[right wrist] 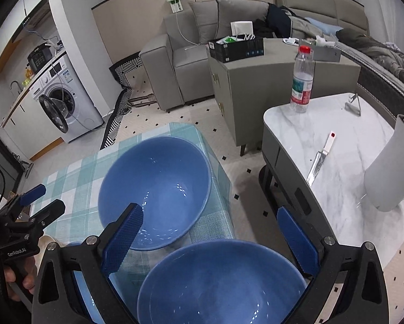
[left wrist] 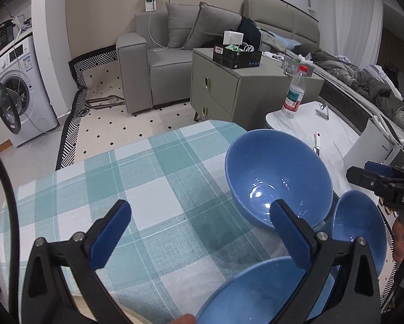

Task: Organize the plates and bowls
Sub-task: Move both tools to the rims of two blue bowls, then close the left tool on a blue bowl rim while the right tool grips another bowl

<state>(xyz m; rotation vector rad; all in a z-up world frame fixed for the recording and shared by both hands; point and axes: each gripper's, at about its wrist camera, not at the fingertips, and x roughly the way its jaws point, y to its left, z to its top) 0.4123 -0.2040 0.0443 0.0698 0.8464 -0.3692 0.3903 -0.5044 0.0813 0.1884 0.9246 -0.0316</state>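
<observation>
Currently, three glossy blue bowls are sitting close together on a worktop draped in a teal-and-white checked cloth, while a person is holding a hand-held gripper in each hand above them. The left hand-held gripper is hovering with its two blue-padded black fingers spread wide and gripping nothing; its right finger is overlapping the rim of the far bowl in the left wrist view. That far bowl, the deepest-looking of the three, is standing upright near the far right corner of the cloth, its smooth round interior catching small highlights. The right bowl is resting just beside it at the cloth's right edge, and the near bowl is lying at the bottom of the left view, partly hidden by the gripper. The right hand-held gripper is likewise standing open and empty, poised above the right bowl with textured blue pads. Nearby, one marble-patterned side table is carrying one clear plastic bottle with a red cap, one knife and a white jug.
</observation>
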